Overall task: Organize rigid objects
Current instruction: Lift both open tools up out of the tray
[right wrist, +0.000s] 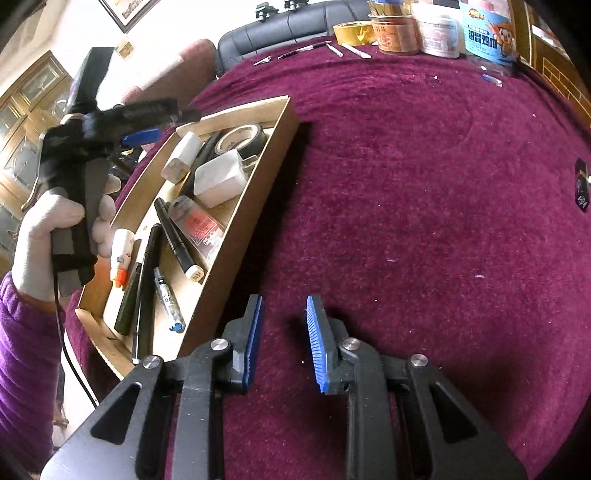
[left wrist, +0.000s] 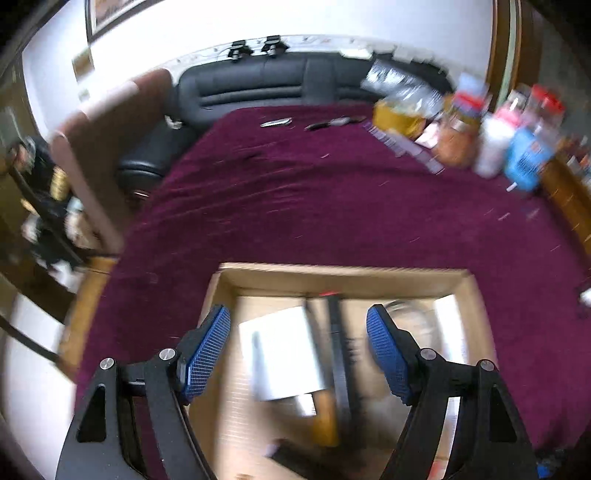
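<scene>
A shallow cardboard box [right wrist: 255,192] lies on the maroon cloth and holds markers [right wrist: 177,236], a white charger block [right wrist: 218,177], a white eraser [right wrist: 183,155], a black tape roll [right wrist: 240,138] and a glue bottle [right wrist: 120,254]. My left gripper [left wrist: 297,343] is open and empty above the box [left wrist: 343,275], over the white block [left wrist: 280,354]; the view is blurred. It also shows in the right wrist view [right wrist: 144,136], held by a gloved hand. My right gripper [right wrist: 284,332] is open and empty over bare cloth, right of the box.
Small tools, pens and blades [right wrist: 314,47] lie at the cloth's far edge beside a yellow tape roll [right wrist: 354,32], tubs and jars [right wrist: 439,33]. A small clear item [right wrist: 493,79] and a black object [right wrist: 581,184] lie at right. A black sofa [left wrist: 258,85] stands behind.
</scene>
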A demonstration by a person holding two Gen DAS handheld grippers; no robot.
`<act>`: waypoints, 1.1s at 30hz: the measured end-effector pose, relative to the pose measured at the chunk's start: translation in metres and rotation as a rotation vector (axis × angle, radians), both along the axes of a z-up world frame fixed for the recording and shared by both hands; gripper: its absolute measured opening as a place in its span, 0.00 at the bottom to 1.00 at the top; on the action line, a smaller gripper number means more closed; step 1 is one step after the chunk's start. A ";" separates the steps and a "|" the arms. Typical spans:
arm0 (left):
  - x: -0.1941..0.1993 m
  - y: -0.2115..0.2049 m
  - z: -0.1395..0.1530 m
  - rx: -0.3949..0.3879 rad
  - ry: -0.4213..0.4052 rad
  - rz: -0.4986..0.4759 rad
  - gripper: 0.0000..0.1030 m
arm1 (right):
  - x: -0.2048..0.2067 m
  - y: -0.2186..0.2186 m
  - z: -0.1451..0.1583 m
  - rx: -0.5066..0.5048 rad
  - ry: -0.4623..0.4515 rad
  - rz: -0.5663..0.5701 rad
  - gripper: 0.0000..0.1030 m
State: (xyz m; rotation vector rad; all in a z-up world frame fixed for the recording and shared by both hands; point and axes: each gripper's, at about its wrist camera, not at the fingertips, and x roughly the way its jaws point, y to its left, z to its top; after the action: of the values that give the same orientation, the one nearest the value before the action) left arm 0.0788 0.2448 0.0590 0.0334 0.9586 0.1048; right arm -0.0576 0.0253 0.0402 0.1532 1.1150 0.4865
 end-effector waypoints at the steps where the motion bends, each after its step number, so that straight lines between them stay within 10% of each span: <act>1: 0.002 0.001 -0.007 0.050 0.035 0.015 0.69 | 0.000 0.000 0.000 0.001 0.000 0.000 0.21; 8: -0.006 0.028 -0.013 0.058 0.044 0.106 0.70 | 0.003 -0.006 -0.005 0.006 0.011 -0.018 0.21; 19: -0.002 -0.012 -0.040 0.431 0.103 -0.018 0.72 | 0.000 -0.007 -0.004 0.003 0.009 -0.031 0.21; 27: -0.040 -0.031 -0.004 0.266 -0.005 -0.090 0.71 | 0.000 -0.007 -0.003 0.014 0.011 -0.040 0.21; 33: -0.073 -0.071 -0.035 0.534 -0.041 -0.211 0.72 | -0.002 -0.012 0.000 0.017 0.008 -0.045 0.21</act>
State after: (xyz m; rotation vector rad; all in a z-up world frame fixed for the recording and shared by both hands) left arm 0.0054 0.1740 0.0242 0.6203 0.8587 0.1638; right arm -0.0593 0.0137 0.0398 0.1952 1.1129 0.4558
